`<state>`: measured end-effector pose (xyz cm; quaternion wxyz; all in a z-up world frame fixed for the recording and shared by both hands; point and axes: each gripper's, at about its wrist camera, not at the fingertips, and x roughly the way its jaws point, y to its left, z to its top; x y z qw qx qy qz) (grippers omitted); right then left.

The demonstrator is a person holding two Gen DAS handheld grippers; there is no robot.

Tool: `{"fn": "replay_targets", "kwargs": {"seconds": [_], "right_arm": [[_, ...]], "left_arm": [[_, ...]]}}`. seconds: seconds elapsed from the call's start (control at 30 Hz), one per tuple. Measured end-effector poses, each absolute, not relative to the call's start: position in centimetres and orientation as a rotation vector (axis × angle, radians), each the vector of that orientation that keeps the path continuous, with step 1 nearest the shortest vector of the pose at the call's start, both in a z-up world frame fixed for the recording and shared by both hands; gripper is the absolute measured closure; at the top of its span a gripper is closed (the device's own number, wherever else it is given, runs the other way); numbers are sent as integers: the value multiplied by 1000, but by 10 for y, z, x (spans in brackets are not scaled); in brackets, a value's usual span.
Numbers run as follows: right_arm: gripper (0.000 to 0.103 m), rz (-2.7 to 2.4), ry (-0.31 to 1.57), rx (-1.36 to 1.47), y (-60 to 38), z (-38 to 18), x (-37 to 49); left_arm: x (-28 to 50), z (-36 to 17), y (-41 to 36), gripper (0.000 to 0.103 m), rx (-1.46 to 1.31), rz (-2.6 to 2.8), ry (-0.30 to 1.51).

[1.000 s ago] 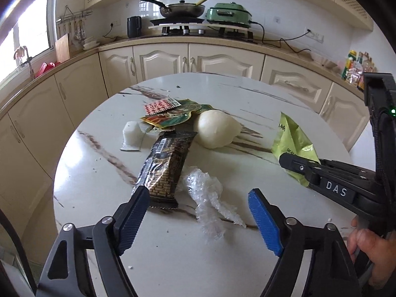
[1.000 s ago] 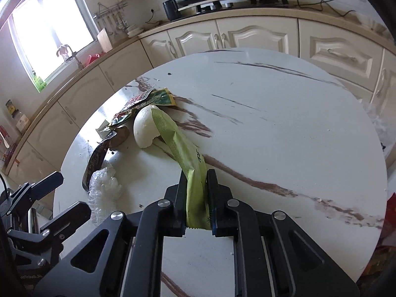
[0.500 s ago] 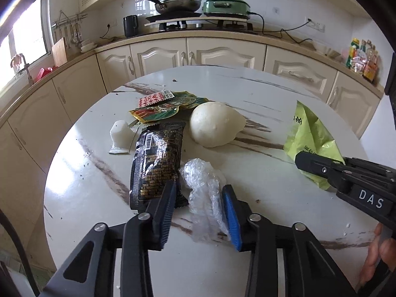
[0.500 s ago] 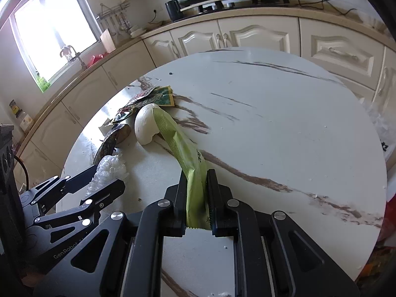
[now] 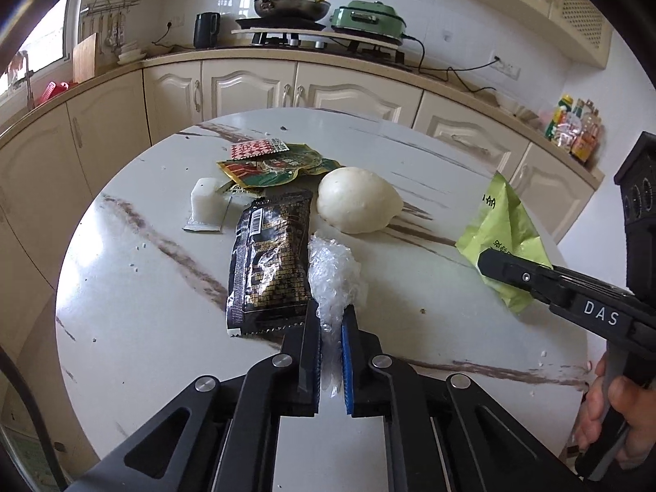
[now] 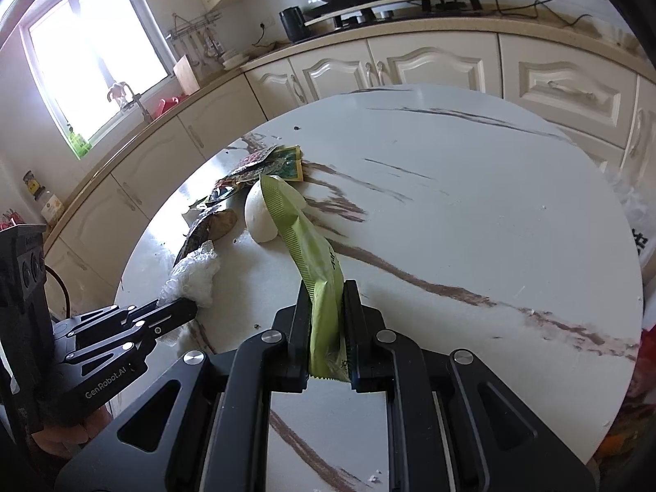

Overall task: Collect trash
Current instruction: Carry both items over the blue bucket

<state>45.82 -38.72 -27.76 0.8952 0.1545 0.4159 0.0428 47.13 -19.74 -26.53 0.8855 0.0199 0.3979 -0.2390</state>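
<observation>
Left gripper [image 5: 330, 328] pinches the clear wrap [image 5: 333, 274]; right gripper [image 6: 326, 307] clamps the green bag [image 6: 315, 270]. Lift the wrap straight up, clear of the black packet [image 5: 272, 262].

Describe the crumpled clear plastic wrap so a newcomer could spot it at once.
Start at the round white marble table with brown veins. Near its front edge lies a black and gold foil snack packet, and the crumpled clear plastic wrap sits against that packet's right side, below the white rounded bun. It is the only see-through, colourless piece, pinched between the left gripper fingers.
</observation>
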Motion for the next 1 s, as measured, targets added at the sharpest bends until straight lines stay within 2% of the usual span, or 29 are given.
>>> {"fn": "replay_targets", "kwargs": {"seconds": [0.57, 0.83, 1.0], "right_arm": [[90, 104, 776, 288, -356, -221, 419], [90, 163, 688, 226, -298, -170, 399], [90, 225, 650, 173, -245, -146, 393]], "left_arm": [[396, -182, -128, 99, 19, -577, 689], [339, -131, -58, 99, 16, -485, 556], [301, -117, -8, 99, 7, -414, 504]]}}
